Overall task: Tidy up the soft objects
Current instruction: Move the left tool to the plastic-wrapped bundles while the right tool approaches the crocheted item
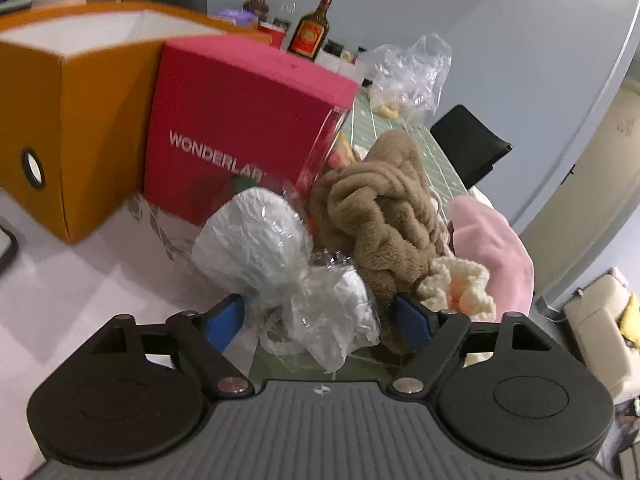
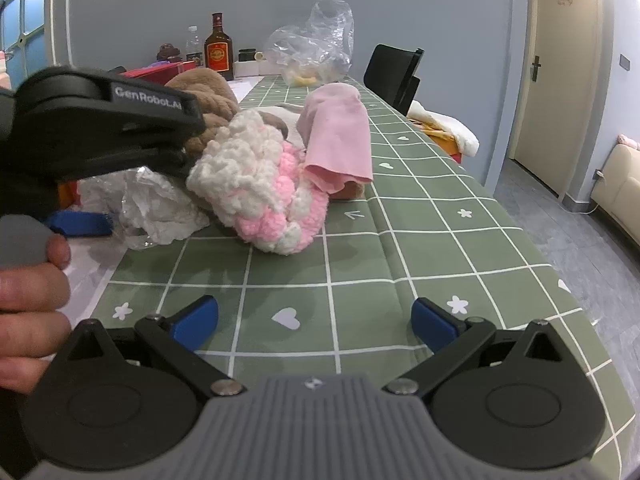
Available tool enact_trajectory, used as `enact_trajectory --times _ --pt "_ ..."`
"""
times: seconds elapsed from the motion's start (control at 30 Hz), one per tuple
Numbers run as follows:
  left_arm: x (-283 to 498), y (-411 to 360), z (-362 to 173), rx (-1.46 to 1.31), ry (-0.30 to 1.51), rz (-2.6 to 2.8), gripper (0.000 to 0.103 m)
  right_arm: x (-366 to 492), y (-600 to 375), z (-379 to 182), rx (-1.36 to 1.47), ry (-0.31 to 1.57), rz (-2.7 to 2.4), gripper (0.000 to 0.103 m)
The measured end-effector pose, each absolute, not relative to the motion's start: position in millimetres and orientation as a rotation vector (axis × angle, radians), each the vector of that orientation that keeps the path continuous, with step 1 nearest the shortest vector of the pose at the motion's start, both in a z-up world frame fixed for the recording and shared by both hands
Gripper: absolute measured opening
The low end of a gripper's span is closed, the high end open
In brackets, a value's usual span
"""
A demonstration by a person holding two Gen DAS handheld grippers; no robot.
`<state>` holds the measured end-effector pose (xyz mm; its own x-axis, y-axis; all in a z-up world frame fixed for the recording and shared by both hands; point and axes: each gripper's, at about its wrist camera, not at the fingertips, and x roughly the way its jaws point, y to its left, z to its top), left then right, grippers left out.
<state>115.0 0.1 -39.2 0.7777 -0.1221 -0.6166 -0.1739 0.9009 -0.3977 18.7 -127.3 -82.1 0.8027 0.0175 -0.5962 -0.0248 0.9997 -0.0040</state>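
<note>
On the green checked tablecloth (image 2: 420,240) lie four soft things: one brown plush bundle (image 1: 384,216), one pink cloth (image 2: 340,136), one cream-and-pink chunky knit (image 2: 256,184) and one white wad in crinkled plastic (image 1: 256,240). Beside them stand two boxes, one orange box (image 1: 80,120) and one red box (image 1: 240,120). Further back are one brown liquor bottle (image 2: 218,50), one clear bottle (image 2: 194,46) (small and hard to read), one clear plastic bag (image 2: 316,44) and one black chair (image 2: 394,72).

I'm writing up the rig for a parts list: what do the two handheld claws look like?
Both match: the left claw and right claw have black linkage arms with silver rivets, blue pads and a ribbed grey body. White "GenRobot.AI" lettering marks the left one's side.
</note>
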Motion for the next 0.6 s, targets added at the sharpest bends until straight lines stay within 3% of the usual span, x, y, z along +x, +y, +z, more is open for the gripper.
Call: enact_trajectory --times 0.13,0.4,0.47,0.6 --pt "112.9 14.9 -44.9 -0.523 0.709 -0.01 0.07 17.6 -126.9 -82.2 -0.014 0.638 0.037 0.101" --pt "103.0 31.4 -43.1 -0.523 0.741 -0.062 0.063 15.7 -127.0 -83.6 -0.024 0.636 0.072 0.101" --pt "101.2 34.9 -38.6 -0.496 0.755 -0.089 0.047 15.1 -126.9 -83.6 -0.023 0.635 0.07 0.101" --pt "86.2 45.3 -31.0 -0.442 0.753 -0.125 0.046 15.4 -126.5 -83.5 -0.025 0.633 0.06 0.101"
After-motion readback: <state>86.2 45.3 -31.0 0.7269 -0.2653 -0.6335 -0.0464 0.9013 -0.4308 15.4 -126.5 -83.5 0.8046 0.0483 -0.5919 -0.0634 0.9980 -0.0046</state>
